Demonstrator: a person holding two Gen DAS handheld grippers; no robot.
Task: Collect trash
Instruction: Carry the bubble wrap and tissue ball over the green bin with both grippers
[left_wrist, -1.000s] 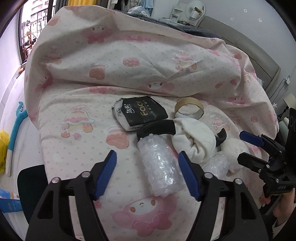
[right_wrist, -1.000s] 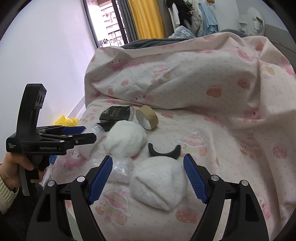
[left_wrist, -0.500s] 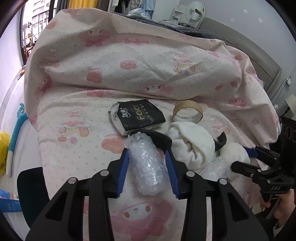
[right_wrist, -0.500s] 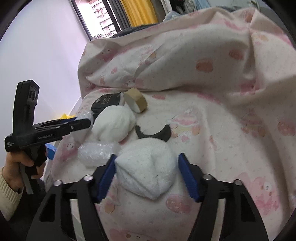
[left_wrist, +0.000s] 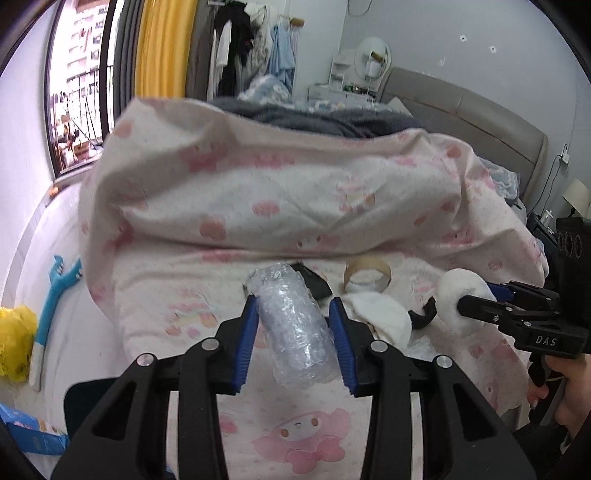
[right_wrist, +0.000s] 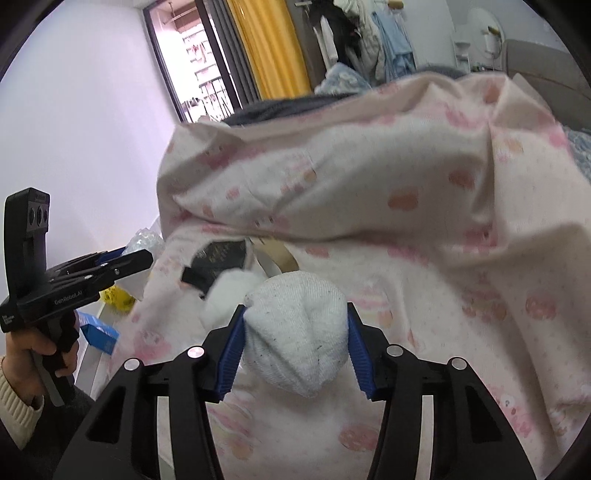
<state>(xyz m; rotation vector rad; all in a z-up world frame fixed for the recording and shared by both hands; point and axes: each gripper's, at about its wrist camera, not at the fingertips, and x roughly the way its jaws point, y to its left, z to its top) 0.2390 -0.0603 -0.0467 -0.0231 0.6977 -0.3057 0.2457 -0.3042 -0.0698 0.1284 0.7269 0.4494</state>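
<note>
My left gripper is shut on a roll of bubble wrap and holds it above the pink-print bed sheet. In the right wrist view my right gripper has a white balled cloth between its blue pads; the jaws are closing and the pads press its sides. On the bed behind lie a black packet, a cardboard tape ring, another white wad and a black curved piece. The right gripper shows at the right of the left wrist view.
A bunched pink-print duvet rises behind the items. A grey headboard stands at the far right. Left of the bed lie a blue long-handled tool, a yellow bag and a blue box. A dark seat sits near the bed edge.
Both grippers went from open to closed around their items. The left one lifted the bubble wrap off the bed; the right one squeezed in on the white cloth ball and raised it slightly.
</note>
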